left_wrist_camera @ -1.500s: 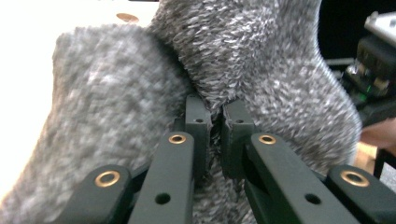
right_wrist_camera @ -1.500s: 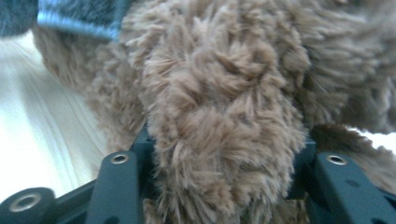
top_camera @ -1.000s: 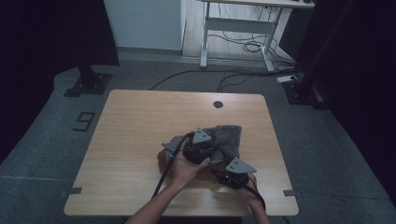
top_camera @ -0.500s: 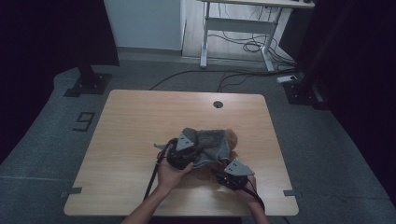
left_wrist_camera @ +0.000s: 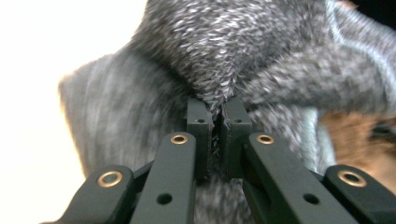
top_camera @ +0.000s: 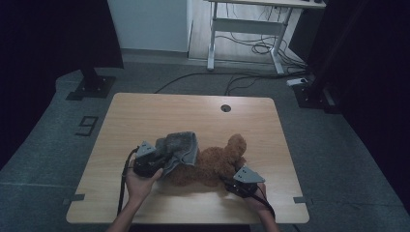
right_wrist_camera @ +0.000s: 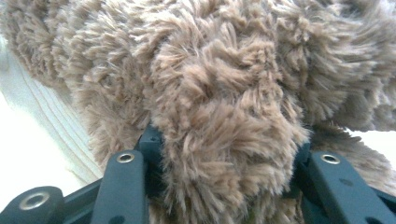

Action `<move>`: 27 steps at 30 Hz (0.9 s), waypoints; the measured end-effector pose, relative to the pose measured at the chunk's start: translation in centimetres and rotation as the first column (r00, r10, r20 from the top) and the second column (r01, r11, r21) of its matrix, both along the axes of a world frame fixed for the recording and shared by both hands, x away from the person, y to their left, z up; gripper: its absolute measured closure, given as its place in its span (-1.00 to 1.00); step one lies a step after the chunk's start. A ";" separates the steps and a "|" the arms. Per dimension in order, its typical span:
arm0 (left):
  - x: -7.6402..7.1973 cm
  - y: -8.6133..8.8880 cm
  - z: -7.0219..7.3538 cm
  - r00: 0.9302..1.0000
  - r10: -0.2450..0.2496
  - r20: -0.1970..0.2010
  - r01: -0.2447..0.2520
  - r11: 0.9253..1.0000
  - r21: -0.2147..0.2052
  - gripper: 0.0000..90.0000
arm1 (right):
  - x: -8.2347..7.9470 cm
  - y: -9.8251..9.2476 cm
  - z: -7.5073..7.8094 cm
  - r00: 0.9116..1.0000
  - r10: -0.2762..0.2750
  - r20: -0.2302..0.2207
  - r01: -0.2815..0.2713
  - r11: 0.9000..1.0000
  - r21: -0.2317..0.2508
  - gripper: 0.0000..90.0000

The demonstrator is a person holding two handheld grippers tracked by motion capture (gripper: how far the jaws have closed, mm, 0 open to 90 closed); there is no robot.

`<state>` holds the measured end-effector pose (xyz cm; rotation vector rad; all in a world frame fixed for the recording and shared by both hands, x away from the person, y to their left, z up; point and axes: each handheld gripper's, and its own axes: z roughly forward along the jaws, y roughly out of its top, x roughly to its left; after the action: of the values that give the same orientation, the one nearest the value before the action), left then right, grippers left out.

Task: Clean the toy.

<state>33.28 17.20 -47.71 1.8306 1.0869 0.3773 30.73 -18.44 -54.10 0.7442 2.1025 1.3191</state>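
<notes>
A wooden table [top_camera: 145, 111] stands before a white desk frame [top_camera: 246, 24].

Black claws [left_wrist_camera: 215, 135] w/ brass rivets, grey top plates, black cables.

Light wooden table [top_camera: 145, 116], rounded corners, one soft toy down on it.

A shaggy brown plush teddy bear [top_camera: 220, 162] lies on the near half of the tabletop, right of centre, with a fuzzy grey knitted garment [top_camera: 181, 145] bunched over its left end. Up by the far edge sits a small round dark cable hole [top_camera: 226, 108]. Grey carpeted floor [top_camera: 58, 145] underneath.
</notes>
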 end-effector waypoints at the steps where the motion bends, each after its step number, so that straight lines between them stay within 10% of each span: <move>1: 0.1 0.3 -0.3 1.000 0.008 -0.010 -0.008 1.000 0.010 0.87 | 0.0 0.0 0.0 1.000 0.000 0.000 0.000 1.000 0.000 0.13; 6: 0.1 0.9 -0.6 1.000 0.006 -0.031 -0.007 1.000 -0.026 0.87 | 0.2 -0.2 -0.1 1.000 0.000 -0.010 0.001 1.000 0.008 0.13; 14: -0.7 -4.3 5.2 0.987 -0.132 0.088 0.140 0.986 -0.089 0.87 | 0.4 -0.1 0.0 1.000 -0.014 -0.021 0.015 1.000 0.017 0.13; 22: 0.6 -14.1 7.3 0.960 -0.266 0.085 0.264 0.964 0.041 0.87 | 0.5 -0.1 -0.1 1.000 -0.017 -0.022 0.018 1.000 0.026 0.13; 27: 2.7 -18.2 4.7 0.972 -0.235 0.014 0.230 0.961 0.155 0.85 | 0.4 -0.1 -0.1 0.999 -0.020 -0.027 0.020 0.999 0.027 0.13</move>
<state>36.01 -1.03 -42.99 2.0552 0.8274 0.3561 31.17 -18.54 -54.19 0.7969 2.0964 1.3371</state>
